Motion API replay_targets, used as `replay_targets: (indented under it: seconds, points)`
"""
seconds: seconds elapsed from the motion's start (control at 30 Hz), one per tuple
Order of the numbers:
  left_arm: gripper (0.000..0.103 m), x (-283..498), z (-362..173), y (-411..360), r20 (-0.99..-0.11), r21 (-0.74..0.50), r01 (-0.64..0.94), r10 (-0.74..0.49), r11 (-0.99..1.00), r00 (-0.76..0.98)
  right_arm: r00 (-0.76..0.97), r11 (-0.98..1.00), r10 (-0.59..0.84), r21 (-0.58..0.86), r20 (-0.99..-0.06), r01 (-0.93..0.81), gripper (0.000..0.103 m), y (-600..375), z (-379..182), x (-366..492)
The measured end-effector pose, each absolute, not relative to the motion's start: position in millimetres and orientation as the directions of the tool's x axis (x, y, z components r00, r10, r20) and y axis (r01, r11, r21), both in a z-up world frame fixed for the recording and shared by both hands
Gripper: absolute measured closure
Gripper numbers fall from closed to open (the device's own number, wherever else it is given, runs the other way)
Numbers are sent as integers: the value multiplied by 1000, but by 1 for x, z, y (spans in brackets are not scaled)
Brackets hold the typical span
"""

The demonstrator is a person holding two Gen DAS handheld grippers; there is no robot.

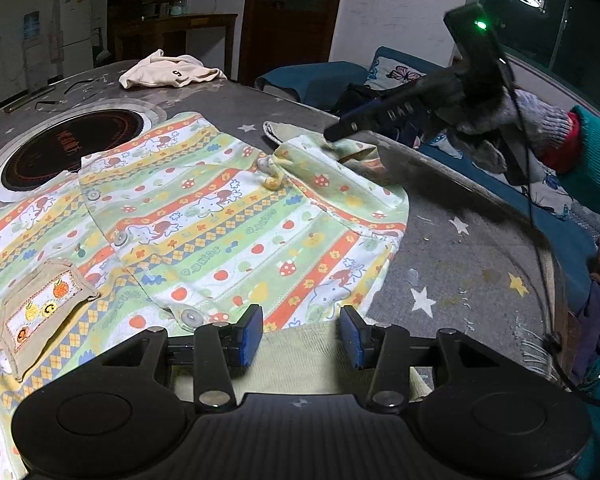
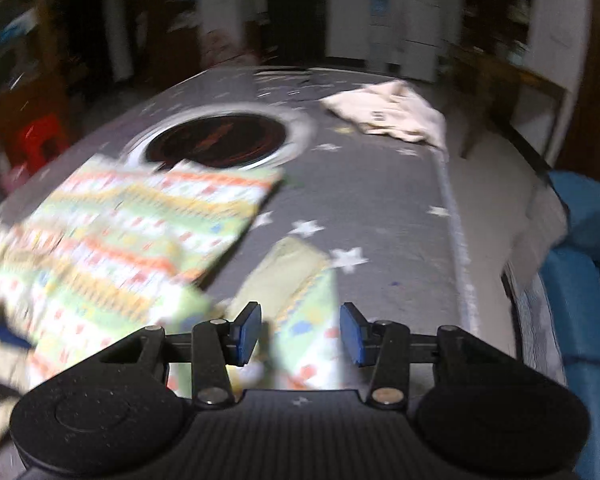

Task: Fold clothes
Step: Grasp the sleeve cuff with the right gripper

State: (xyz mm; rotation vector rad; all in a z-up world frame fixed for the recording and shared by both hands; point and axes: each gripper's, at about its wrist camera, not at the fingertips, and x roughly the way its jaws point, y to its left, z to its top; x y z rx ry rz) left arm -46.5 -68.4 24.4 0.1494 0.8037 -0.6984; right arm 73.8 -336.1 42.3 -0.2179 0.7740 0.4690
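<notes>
A child's striped, cartoon-print top (image 1: 220, 220) lies spread on the grey star-print tablecloth (image 1: 460, 264), with snap buttons and a beige pocket (image 1: 44, 312). My left gripper (image 1: 300, 336) stands open low over its pale ribbed hem (image 1: 300, 364), and the pads do not press on it. A gloved hand (image 1: 532, 120) holds my right gripper (image 1: 334, 132), whose tip sits at the folded sleeve by the collar. The right wrist view is blurred. There the right gripper (image 2: 300, 334) has its pads apart, with the sleeve (image 2: 308, 312) and its ribbed cuff (image 2: 288, 268) lying between and beyond them. The top's body (image 2: 120, 232) is to the left.
A round black hob (image 1: 72, 144) (image 2: 216, 142) is set into the table beyond the top. A crumpled cream garment (image 1: 172, 74) (image 2: 388, 114) lies at the far edge. A blue sofa (image 1: 320, 80) (image 2: 580, 260) with clothes on it runs along the table's right side.
</notes>
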Motion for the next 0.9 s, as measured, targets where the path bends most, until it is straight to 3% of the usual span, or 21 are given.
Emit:
replay_targets:
  seconds: [0.23,0.43,0.73,0.9]
  points:
    - [57,-49,24,-69,-706,-128,615,-507,778,494,630,840,297,-118,-718,-530,62,-312,22,61]
    - [57,-52,26,-68,-707,-126,605,-499,786,501,685,889,239,-129,-689,-440,94,-326,28,60]
    - [57,-52,25,-68,-704,-122,597,-493,793,511,793,958,55,-192,-607,-213,95,-378,50,42]
    - [57,-52,24,-67,-697,-127,595,-498,794,516,762,973,-45,-200,-646,-113,93,-399,41,33]
